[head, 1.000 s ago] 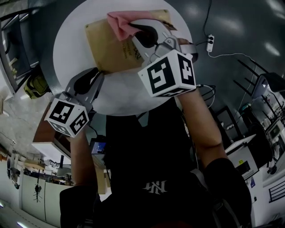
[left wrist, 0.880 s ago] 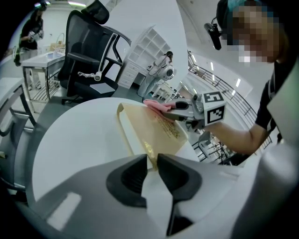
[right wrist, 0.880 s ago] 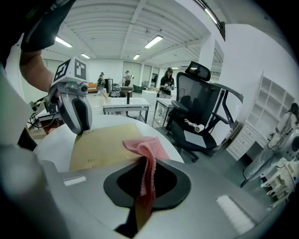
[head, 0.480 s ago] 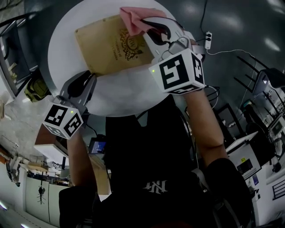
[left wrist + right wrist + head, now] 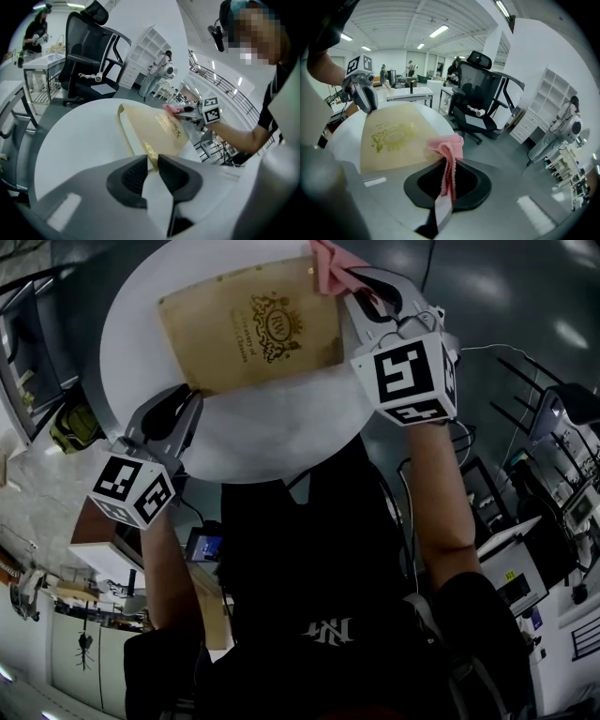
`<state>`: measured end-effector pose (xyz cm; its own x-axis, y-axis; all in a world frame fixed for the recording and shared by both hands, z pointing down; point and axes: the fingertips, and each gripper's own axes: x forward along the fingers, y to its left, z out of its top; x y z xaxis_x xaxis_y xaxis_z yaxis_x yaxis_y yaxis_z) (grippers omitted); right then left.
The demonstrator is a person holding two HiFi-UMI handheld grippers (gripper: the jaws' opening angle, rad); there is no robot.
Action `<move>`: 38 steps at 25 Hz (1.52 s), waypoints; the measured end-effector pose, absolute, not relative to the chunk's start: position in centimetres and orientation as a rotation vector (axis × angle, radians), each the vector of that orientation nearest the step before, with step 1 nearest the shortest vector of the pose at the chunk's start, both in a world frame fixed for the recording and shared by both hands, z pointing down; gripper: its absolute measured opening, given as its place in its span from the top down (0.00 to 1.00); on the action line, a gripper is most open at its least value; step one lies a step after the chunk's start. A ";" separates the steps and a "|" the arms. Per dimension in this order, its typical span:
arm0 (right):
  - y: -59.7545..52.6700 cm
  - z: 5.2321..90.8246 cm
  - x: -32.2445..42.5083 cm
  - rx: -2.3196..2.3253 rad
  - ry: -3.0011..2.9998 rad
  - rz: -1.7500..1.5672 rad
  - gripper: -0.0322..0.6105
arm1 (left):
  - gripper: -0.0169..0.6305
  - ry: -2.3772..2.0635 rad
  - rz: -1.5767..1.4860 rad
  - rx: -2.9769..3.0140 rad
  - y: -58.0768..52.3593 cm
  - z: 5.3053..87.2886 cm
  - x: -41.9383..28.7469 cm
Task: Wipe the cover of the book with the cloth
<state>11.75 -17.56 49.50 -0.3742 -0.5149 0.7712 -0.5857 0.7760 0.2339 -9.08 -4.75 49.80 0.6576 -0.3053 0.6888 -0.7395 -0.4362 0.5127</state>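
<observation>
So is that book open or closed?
Closed. The book lies on the white table, gold-printed cover up, no pages showing.

My right gripper (image 5: 448,172) pinches the pink cloth (image 5: 450,146). Its bunched end lies at the book's (image 5: 393,136) near right corner, seemingly touching the cover. My left gripper (image 5: 369,104) meets the book's far left edge. A black chair (image 5: 483,101) stands beyond the table (image 5: 437,118).
</observation>
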 end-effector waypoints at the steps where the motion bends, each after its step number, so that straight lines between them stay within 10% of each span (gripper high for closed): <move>1: -17.7 49.8 12.5 0.833 -2.019 0.107 0.93 | 0.86 -0.812 0.646 2.025 -4.7 49.9 -9.1; 23: -13.5 45.2 -9.5 0.533 -2.340 -0.044 0.93 | 0.87 -0.825 0.540 2.057 -4.7 49.9 -9.7; 38: -12.0 48.9 -10.1 0.468 -2.275 0.056 0.93 | 0.87 -0.819 0.524 2.055 -4.6 50.0 -9.6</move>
<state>-10.13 -11.99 48.94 -0.6149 -0.3143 0.7233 -0.3493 0.9308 0.1076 -9.58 -4.64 50.00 0.6990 -0.3603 0.6177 -0.7119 -0.4326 0.5533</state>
